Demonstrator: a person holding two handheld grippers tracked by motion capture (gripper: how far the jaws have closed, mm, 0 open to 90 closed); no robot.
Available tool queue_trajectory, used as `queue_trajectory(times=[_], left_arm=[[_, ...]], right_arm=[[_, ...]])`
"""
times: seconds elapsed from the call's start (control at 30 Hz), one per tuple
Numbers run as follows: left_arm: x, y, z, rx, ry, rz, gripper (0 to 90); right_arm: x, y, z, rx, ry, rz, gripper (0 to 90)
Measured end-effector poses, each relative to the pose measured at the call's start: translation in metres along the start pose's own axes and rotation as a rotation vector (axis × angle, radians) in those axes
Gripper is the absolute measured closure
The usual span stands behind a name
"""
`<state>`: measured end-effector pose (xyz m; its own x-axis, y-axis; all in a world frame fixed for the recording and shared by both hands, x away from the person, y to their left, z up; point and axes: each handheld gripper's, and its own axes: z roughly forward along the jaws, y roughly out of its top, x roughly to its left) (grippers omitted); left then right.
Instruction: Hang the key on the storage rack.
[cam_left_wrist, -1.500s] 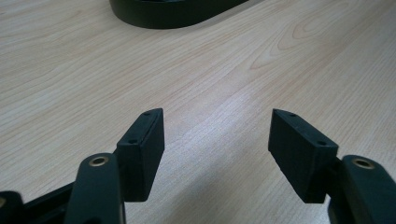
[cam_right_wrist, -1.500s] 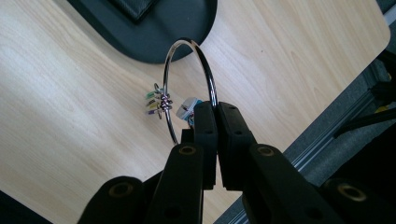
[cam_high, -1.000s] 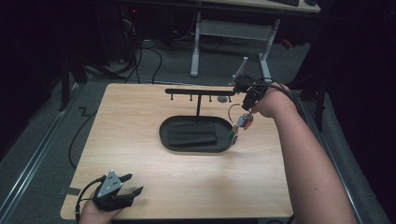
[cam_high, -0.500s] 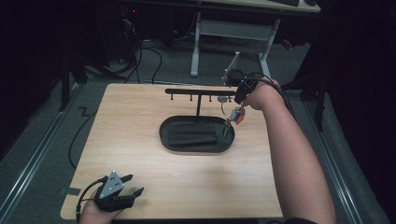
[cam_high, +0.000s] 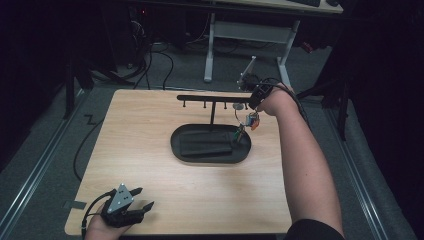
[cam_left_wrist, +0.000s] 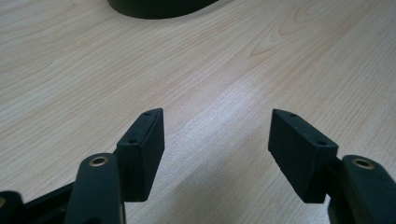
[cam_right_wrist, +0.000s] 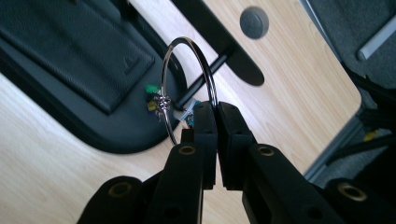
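Right gripper (cam_right_wrist: 212, 109) is clamped on the thin silver metal key ring (cam_right_wrist: 187, 74), coloured keys (cam_high: 251, 120) dangling beneath it, near the desk's far right corner by the right end of the black hook rack (cam_high: 212, 98). Likely step: hang the ring on an end peg. Hook tips are hard to make out, so approach slowly, keep the ring's opening facing the peg, release only once it carries the weight. Left gripper (cam_left_wrist: 215, 135) rests with jaws apart at the near left corner. The black oval tray (cam_high: 176, 145) sits mid-desk.
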<state>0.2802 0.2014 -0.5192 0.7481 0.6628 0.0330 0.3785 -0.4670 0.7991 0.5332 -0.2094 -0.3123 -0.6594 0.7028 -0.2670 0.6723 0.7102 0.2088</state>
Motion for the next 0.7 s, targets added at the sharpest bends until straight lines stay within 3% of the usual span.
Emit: queue_trajectory(times=[0.3, 0.37, 0.7], left_arm=[[-0.001, 0.000, 0.001, 0.005, -0.005, 0.001, 36.8], [-0.001, 0.000, 0.001, 0.006, -0.005, 0.003, 36.8], [-0.001, 0.000, 0.001, 0.006, -0.006, 0.003, 36.6]], right_arm=[[0.002, 0.002, 0.004, 0.012, -0.033, -0.019, 86.2], [0.002, 0.001, 0.001, -0.004, -0.033, 0.003, 85.2], [0.004, -0.003, -0.010, -0.022, -0.036, 0.001, 80.3]])
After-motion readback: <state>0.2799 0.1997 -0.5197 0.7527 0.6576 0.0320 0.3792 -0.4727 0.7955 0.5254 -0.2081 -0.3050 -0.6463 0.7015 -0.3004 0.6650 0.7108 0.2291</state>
